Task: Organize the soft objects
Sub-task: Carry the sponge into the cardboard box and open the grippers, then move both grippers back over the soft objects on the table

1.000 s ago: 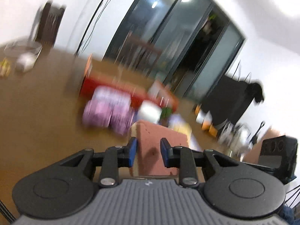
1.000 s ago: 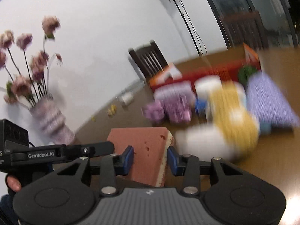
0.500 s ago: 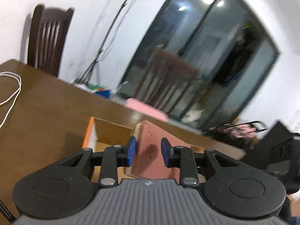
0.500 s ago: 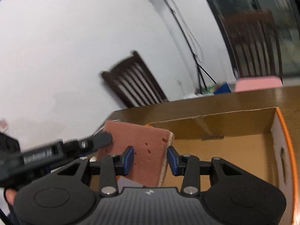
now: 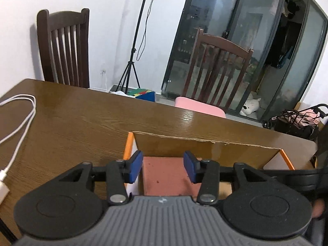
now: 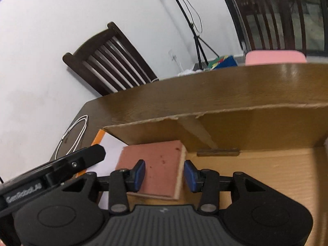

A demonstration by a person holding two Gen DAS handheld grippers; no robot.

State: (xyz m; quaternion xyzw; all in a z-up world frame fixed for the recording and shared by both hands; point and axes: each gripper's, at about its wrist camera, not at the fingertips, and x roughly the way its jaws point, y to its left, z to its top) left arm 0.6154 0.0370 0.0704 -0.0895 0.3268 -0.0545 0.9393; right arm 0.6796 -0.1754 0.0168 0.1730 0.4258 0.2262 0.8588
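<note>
The pink sponge block (image 6: 157,170) lies flat in the near left corner of the open cardboard box (image 6: 256,127), its pale underside layer showing along the right edge. Tucked against the left wall, it leaves the rest of the box floor bare, which I judge is room meant for the other soft things.

The right hand-held gripper (image 6: 163,176) straddles the sponge with its blue pads spread just wider than the block; a sliver of gap shows on the right side, so it looks let go rather than squeezed. The left hand-held gripper (image 5: 163,166) reaches in from the left, likewise spread, with the sponge (image 5: 166,174) lying between and below its pads; whether they touch it cannot be told.

The box sits on the brown desk (image 5: 82,123), a white cable (image 5: 22,121) looped at the far left, well apart. Both tools probably need lifting straight up so the pads do not drag the block.
</note>
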